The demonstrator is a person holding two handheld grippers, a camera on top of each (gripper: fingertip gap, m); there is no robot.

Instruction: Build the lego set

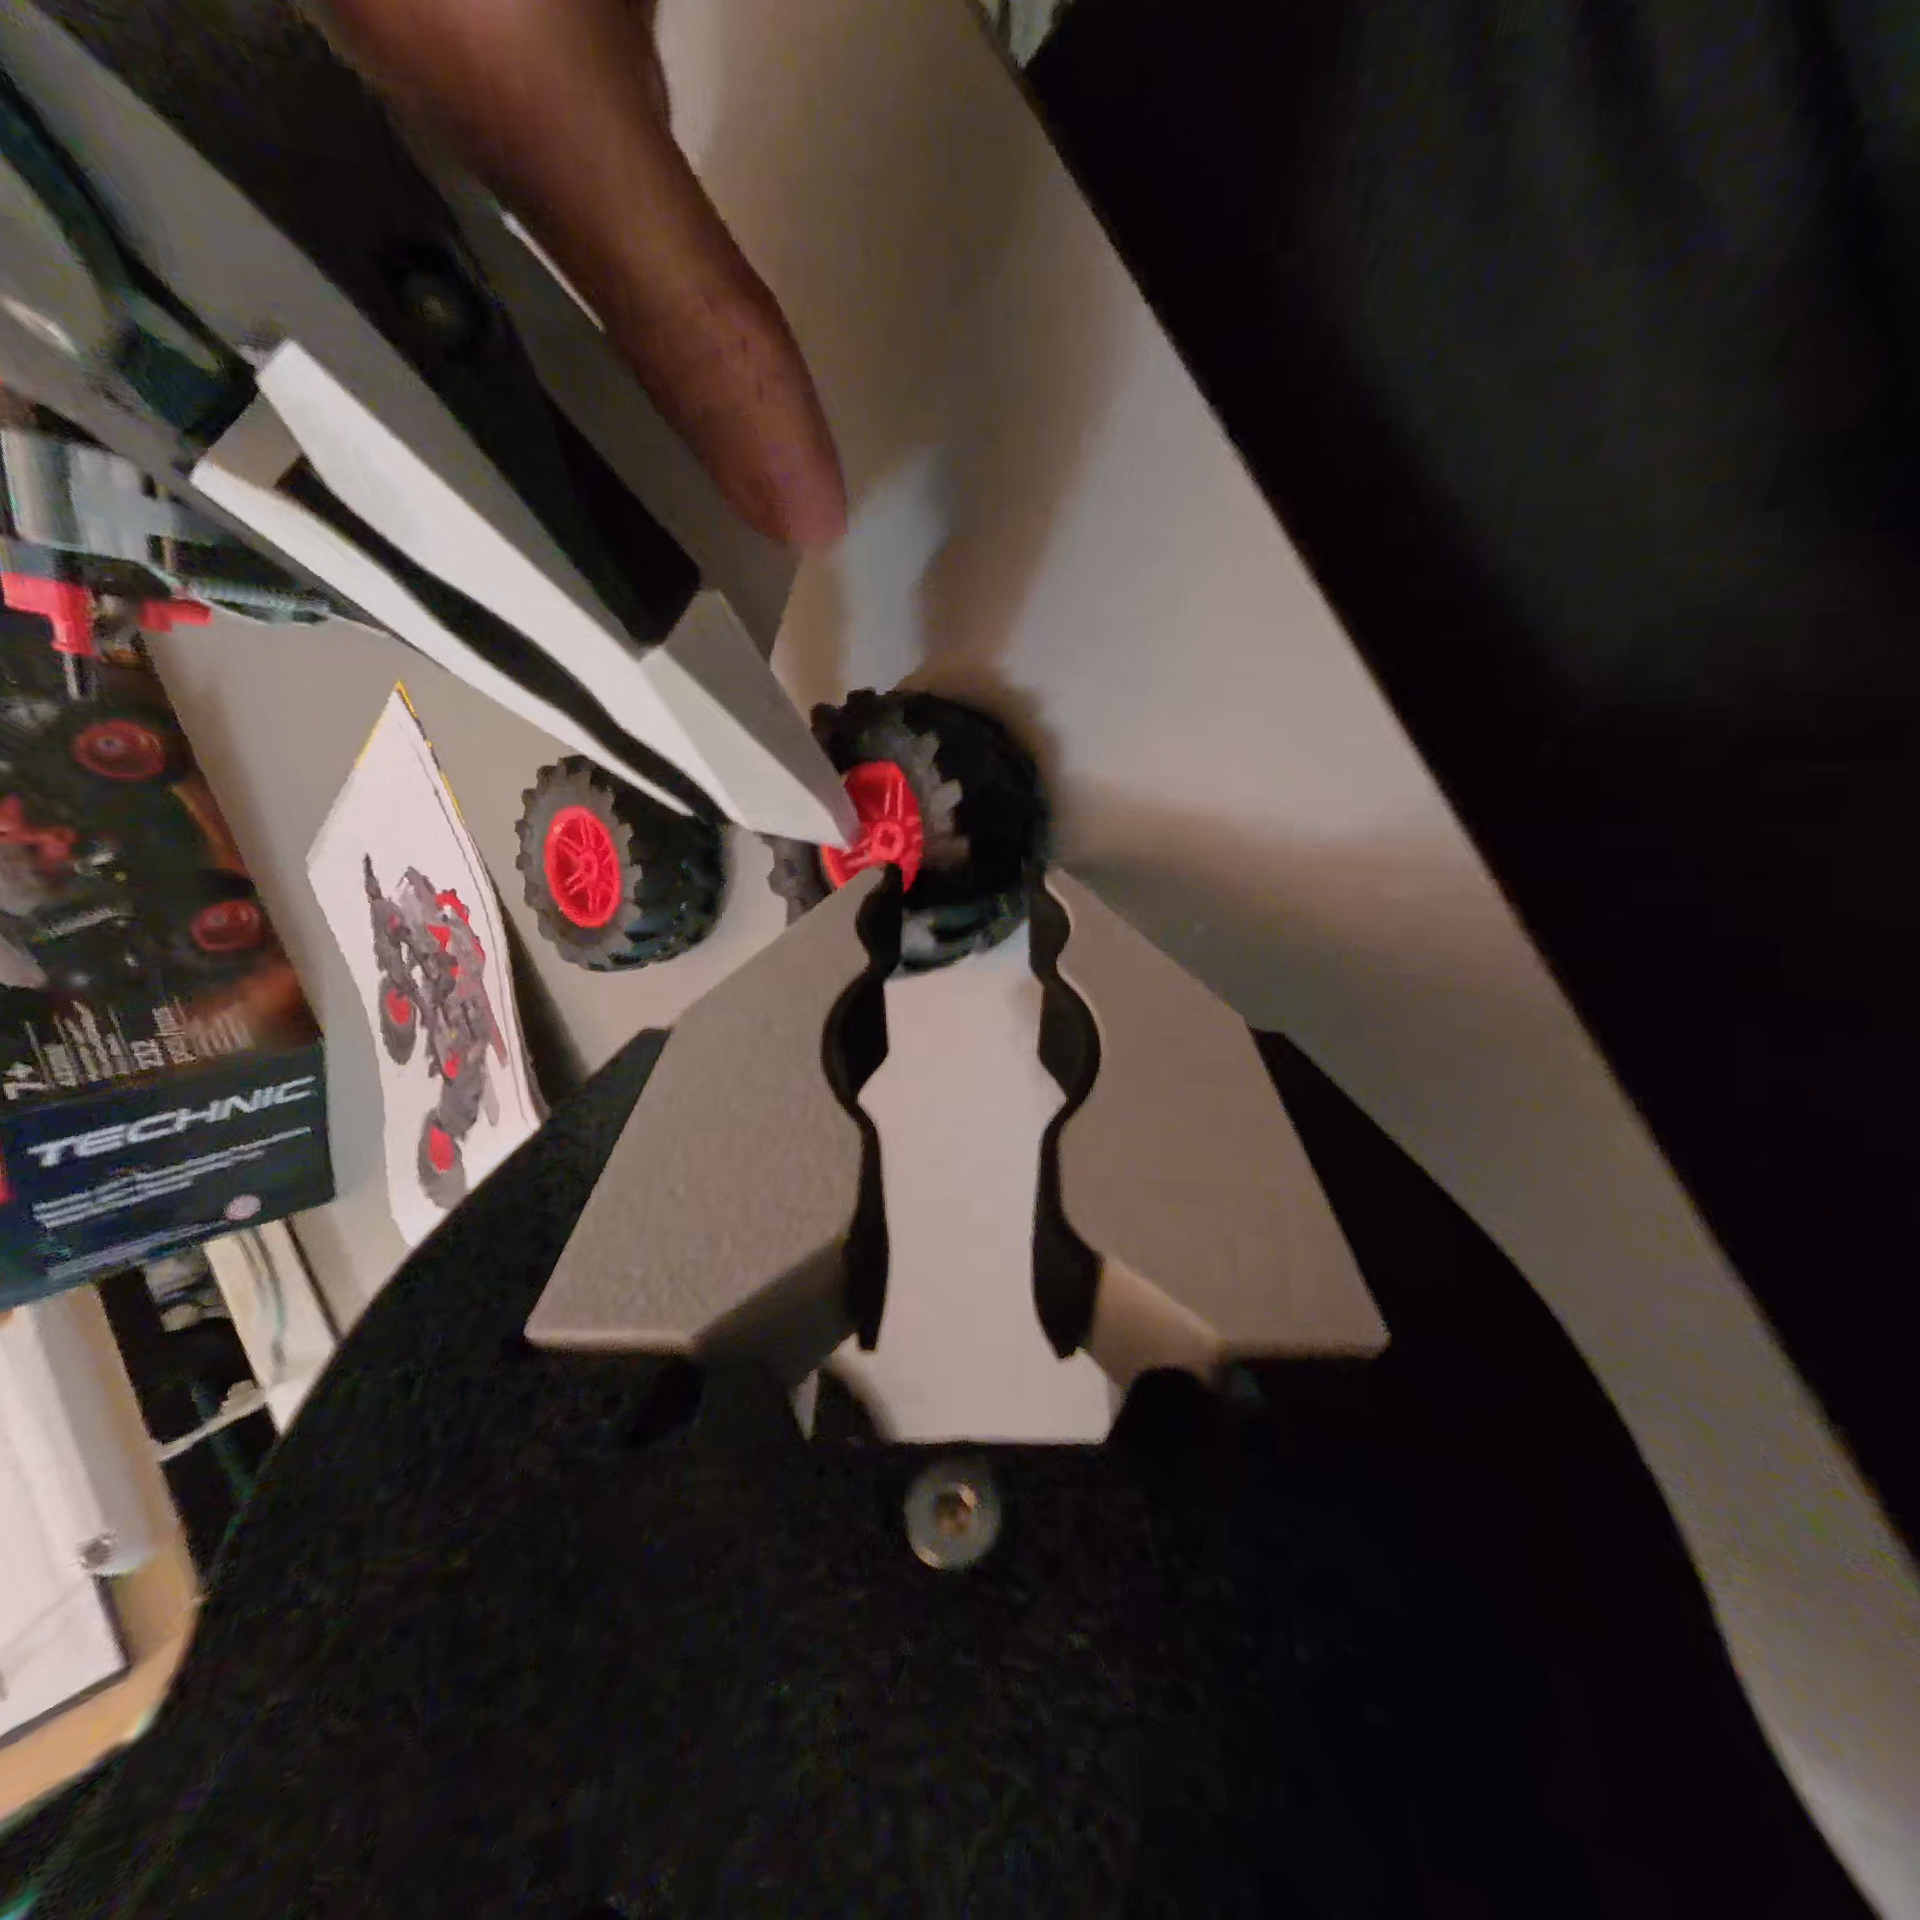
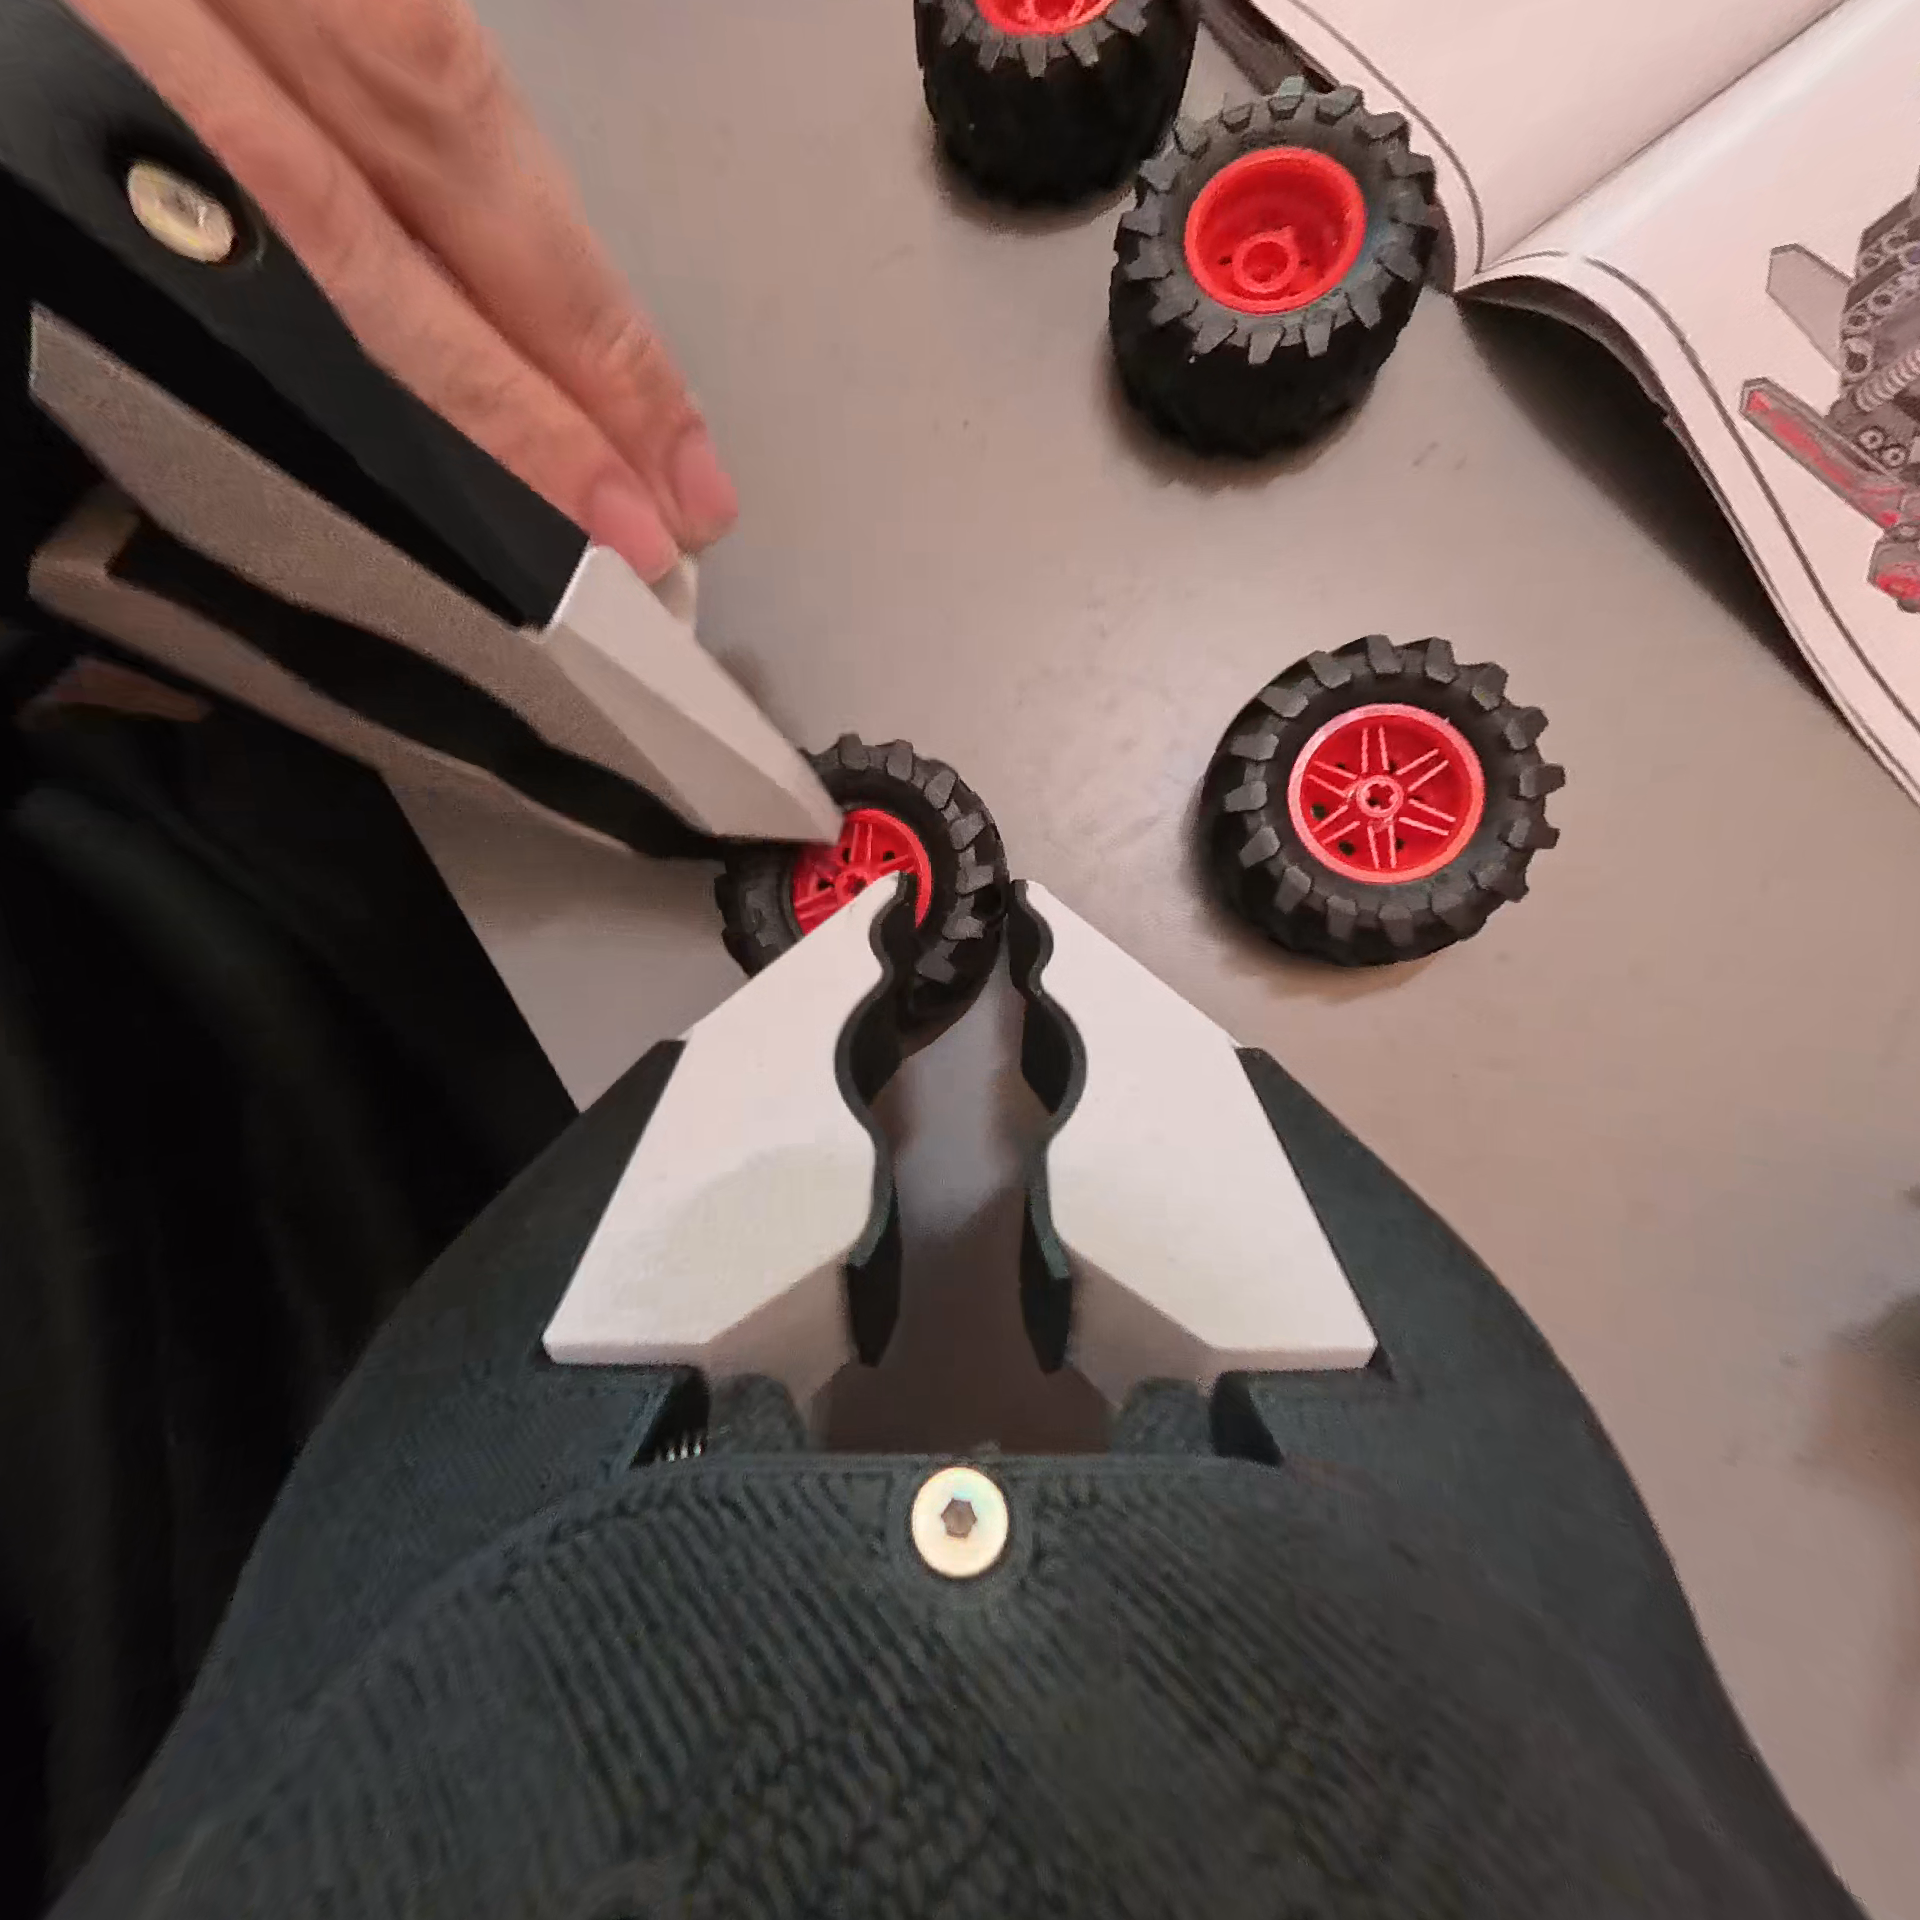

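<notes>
Lego wheel [image 2: 883,883], black tyre on a red hub, sits near the tabletop [image 2: 1039,623] edge as I work both tools on it. My right gripper [image 2: 961,894] grasps it, one finger inside the red hub, the other outside the tread. My left gripper [image 1: 961,883] straddles the same wheel, its fingers moderately parted; I cannot tell whether they pinch it. Three more wheels [image 2: 1382,800] and an instruction booklet [image 2: 1714,312] lie nearby.
</notes>
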